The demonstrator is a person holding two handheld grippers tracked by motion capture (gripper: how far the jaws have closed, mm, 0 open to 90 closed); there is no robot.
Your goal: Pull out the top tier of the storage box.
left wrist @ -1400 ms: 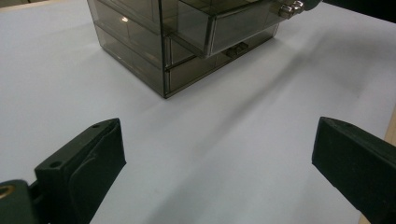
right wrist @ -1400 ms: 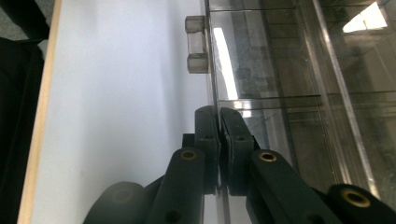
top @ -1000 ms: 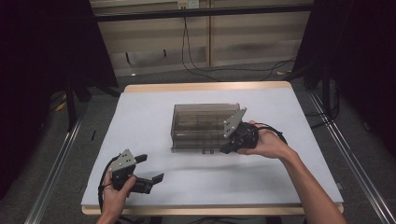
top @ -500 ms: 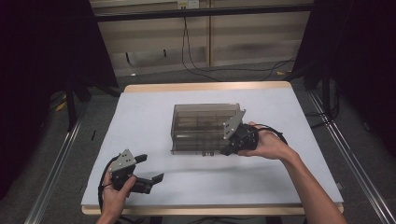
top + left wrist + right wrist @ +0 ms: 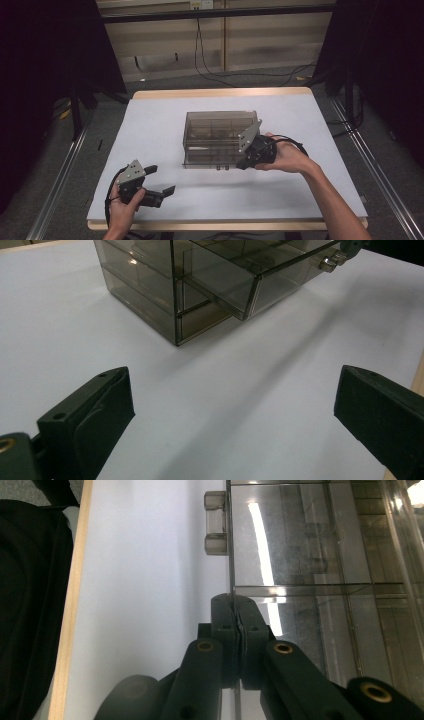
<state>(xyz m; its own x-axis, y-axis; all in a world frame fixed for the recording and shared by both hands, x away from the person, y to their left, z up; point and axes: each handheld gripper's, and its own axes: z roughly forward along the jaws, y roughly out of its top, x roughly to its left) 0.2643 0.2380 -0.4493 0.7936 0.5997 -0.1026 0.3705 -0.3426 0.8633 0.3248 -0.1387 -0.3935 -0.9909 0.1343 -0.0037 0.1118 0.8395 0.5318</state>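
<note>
A smoky clear plastic drawer box (image 5: 220, 131) stands in the middle of the white table (image 5: 310, 125). My right gripper (image 5: 242, 162) lies on its side at the box's front right corner. In the right gripper view it (image 5: 234, 605) is shut on the thin edge of a drawer front (image 5: 231, 555), below a clear handle (image 5: 216, 522). The left gripper view has that drawer (image 5: 235, 285) pulled out slightly from the box (image 5: 150, 295). Near the table's front left, my left gripper (image 5: 161, 181) stands open, with bare table between its fingers (image 5: 95, 405).
The table's wooden front edge (image 5: 225, 225) runs just behind both hands. A cable (image 5: 295, 145) loops from the right gripper over the table. Dark curtains and metal rails flank the table; cables lie on the floor behind it.
</note>
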